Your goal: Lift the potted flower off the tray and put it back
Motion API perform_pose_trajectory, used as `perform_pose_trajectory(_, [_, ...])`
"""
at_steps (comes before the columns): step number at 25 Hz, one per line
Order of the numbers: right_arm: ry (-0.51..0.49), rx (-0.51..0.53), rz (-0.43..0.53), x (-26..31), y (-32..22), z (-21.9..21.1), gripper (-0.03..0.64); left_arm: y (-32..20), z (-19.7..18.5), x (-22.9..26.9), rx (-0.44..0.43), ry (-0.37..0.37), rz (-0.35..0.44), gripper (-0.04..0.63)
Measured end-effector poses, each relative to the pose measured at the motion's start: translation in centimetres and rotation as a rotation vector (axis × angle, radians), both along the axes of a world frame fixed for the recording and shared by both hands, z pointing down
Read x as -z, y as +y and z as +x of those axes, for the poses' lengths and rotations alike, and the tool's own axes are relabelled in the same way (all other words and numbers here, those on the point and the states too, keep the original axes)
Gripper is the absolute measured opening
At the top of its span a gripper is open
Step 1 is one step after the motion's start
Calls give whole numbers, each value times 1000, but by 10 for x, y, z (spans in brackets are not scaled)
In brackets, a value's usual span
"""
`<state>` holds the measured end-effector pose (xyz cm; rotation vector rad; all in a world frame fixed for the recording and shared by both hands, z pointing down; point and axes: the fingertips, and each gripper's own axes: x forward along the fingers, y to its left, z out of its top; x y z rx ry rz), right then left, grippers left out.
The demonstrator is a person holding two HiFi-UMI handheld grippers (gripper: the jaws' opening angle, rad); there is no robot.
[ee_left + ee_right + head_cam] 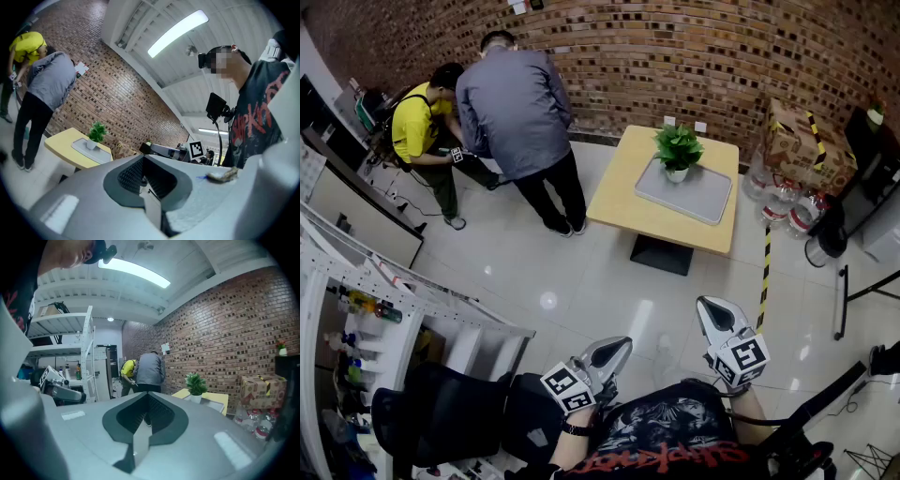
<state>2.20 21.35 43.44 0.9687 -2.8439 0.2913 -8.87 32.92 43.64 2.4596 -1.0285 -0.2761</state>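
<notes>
A small potted flower with green leaves in a white pot stands on a grey tray atop a low yellow table across the room. It also shows far off in the left gripper view as the potted flower and in the right gripper view as the potted flower. My left gripper and right gripper are held close to my body, far from the table, both shut with nothing between the jaws.
Two people stand bent over near the brick wall left of the table. White shelving fills the left side. A cardboard box, bottles and a black-yellow floor strip lie right of the table. A black chair sits beside me.
</notes>
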Motion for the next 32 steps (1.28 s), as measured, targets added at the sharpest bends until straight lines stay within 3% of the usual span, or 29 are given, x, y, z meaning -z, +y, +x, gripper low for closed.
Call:
perform_pose_trajectory(5, [-36,-15,53,10,-118,6,2,-129,15,31,-6,-78,104,0])
perform_pose_trajectory(10, [-40,-50,87,0,-206,-10,15,-220,6,36,14,-78,104,0])
perform_pose_trajectory(13, [-17,-107,103,-33,-255,-26,131,-255,-11,7,-8,-57,41,0])
perform_pose_trajectory(16, [14,-178,61,-93,-325,-42,235,-303,-34,-30,-51,-31,-19,0])
perform_pose_trajectory(20, [132,-292,-43,-188,-424,-66,475,-383,-77,-46,-105,-26,-6,2])
perform_pose_trajectory(23, [165,-371,-144,-254,-478,-83,591,-432,-113,-46,-155,-62,26,62])
perform_pose_trajectory(26, [194,-414,-167,-294,-524,-92,592,-473,-132,-57,-209,-84,34,129])
perform_pose_trajectory(30, [243,-435,-191,-342,-579,-92,592,-505,-122,-81,-257,-65,-1,140])
perform_pose_trajectory(32, [222,-467,-222,-367,-599,-92,593,-511,-113,-102,-280,-109,-51,140])
